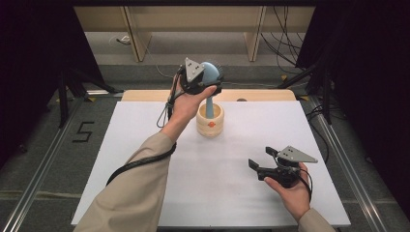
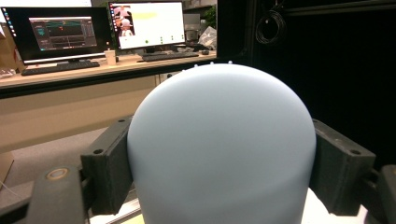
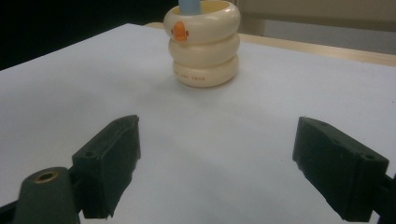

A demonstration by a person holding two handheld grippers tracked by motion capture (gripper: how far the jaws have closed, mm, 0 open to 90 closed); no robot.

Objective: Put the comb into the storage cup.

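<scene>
The brush [image 1: 211,82] handle's lower end is hidden inside the holder [image 1: 210,121].

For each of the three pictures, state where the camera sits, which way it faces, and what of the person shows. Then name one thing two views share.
High view: above the person's side, looking forward and down on the white table; both forearms, left gripper and right gripper show.
Left gripper view: rides the left gripper, facing a desk with monitors; its jaws clamp the blue brush.
Right gripper view: low over the table, facing the cream holder; its jaws stand open.
Shared: the holder with the brush handle, in the high and right gripper views.
</scene>
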